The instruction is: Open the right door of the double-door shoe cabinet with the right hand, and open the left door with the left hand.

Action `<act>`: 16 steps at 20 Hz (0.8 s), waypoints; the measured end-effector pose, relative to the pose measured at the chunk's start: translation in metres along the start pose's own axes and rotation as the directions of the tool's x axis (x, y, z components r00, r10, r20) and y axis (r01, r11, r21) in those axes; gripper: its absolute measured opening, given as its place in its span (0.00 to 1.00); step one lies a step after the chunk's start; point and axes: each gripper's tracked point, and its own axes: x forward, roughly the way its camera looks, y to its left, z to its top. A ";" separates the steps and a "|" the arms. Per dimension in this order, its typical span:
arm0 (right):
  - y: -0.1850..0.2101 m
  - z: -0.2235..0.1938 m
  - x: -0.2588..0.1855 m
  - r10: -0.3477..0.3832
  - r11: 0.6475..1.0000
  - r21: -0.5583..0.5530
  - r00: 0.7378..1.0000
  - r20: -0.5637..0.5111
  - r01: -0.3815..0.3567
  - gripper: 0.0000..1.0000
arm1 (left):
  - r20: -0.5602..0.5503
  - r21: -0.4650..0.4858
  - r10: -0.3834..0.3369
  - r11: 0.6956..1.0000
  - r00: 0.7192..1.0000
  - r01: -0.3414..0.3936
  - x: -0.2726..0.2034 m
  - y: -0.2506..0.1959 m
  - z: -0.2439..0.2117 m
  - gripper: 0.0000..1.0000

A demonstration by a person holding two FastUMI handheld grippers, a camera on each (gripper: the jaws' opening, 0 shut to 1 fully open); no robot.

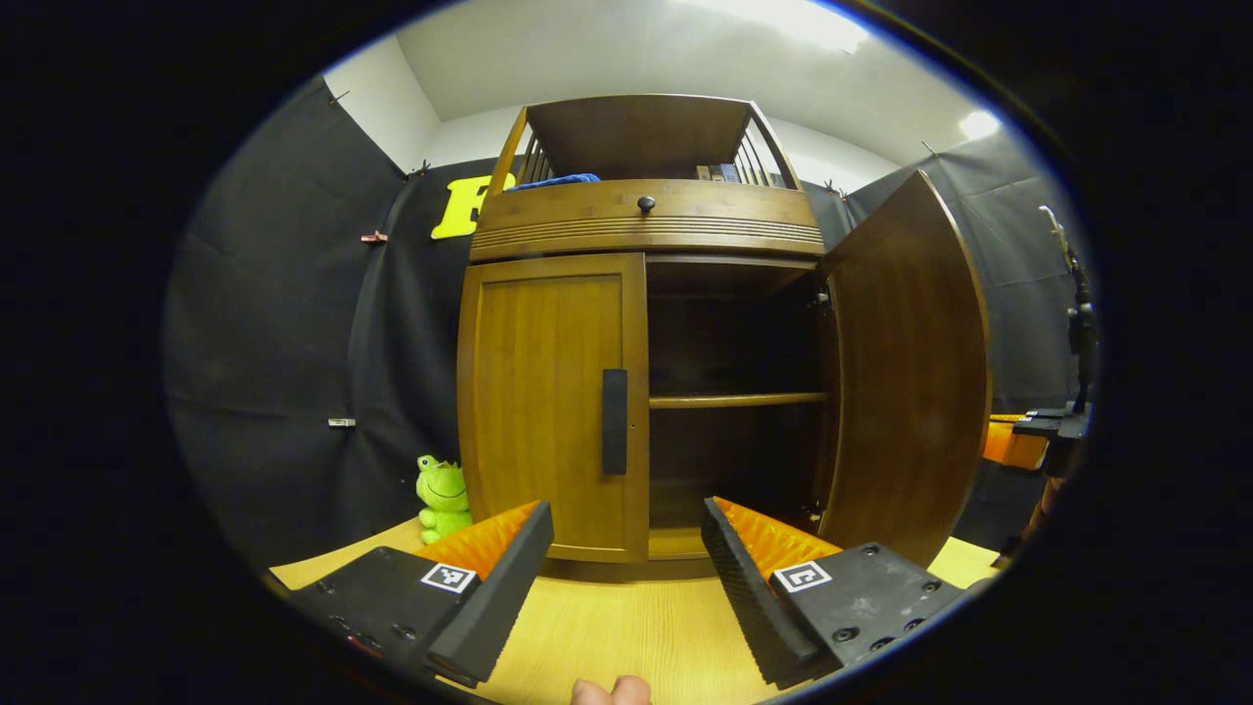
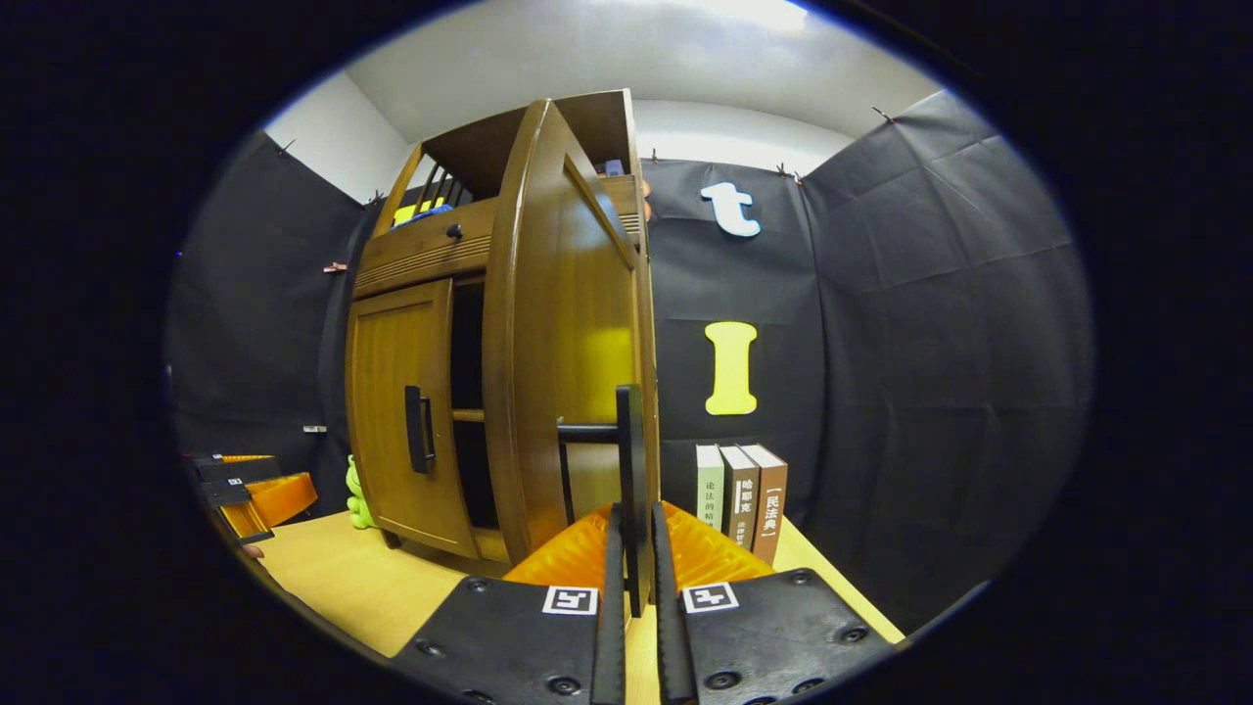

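The wooden shoe cabinet (image 1: 646,230) stands on a yellow table. Its right door (image 1: 910,362) is swung wide open, baring a dark inside with a shelf (image 1: 736,399). In the right gripper view my right gripper (image 2: 631,519) is shut on that door's black handle (image 2: 631,450), and the door (image 2: 558,333) shows nearly edge-on. The left door (image 1: 543,401) is closed, its black handle (image 1: 614,421) upright at its inner edge. My left gripper (image 1: 626,548) hangs open in front of the cabinet, short of the handle, touching nothing. The left gripper (image 2: 245,490) also shows far left.
A green frog toy (image 1: 442,494) sits on the table (image 1: 626,627) left of the cabinet. Three books (image 2: 741,494) stand right of it against the black cloth wall. A drawer with a round knob (image 1: 646,204) sits above the doors, and a blue cloth (image 1: 553,181) lies on top.
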 end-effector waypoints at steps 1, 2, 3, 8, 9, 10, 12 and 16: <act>-0.007 -0.001 -0.001 -0.008 1.000 -0.004 1.000 -0.003 0.008 0.17 | -0.001 0.003 -0.003 1.000 1.000 0.003 0.000 -0.002 -0.001 0.95; -0.016 -0.001 -0.003 -0.021 1.000 -0.012 1.000 -0.007 0.021 0.17 | 0.000 0.006 -0.005 1.000 1.000 0.005 0.001 -0.005 0.000 0.94; -0.025 -0.001 -0.005 -0.040 0.999 -0.020 0.999 -0.004 0.040 0.17 | -0.001 0.007 -0.010 1.000 1.000 0.010 0.002 -0.008 0.000 0.94; -0.039 0.002 -0.010 -0.061 0.998 0.007 0.998 0.003 0.061 0.17 | -0.002 0.001 -0.027 1.000 1.000 0.027 0.006 -0.021 0.001 0.94; -0.043 0.001 -0.011 -0.072 0.997 -0.004 0.997 0.006 0.072 0.17 | -0.003 -0.001 -0.031 1.000 1.000 0.031 0.008 -0.024 0.000 0.94; -0.049 0.001 -0.014 -0.086 0.996 -0.016 0.996 0.009 0.086 0.17 | -0.005 -0.002 -0.036 0.999 0.999 0.036 0.009 -0.025 0.000 0.94; -0.058 0.006 -0.020 -0.117 0.993 -0.018 0.993 0.022 0.117 0.17 | -0.005 0.000 -0.033 0.999 0.999 0.033 0.010 -0.026 0.000 0.94; -0.063 0.004 -0.028 -0.167 0.986 0.013 0.986 0.028 0.166 0.32 | 0.006 -0.013 -0.039 0.999 0.999 0.039 0.016 -0.025 0.004 0.94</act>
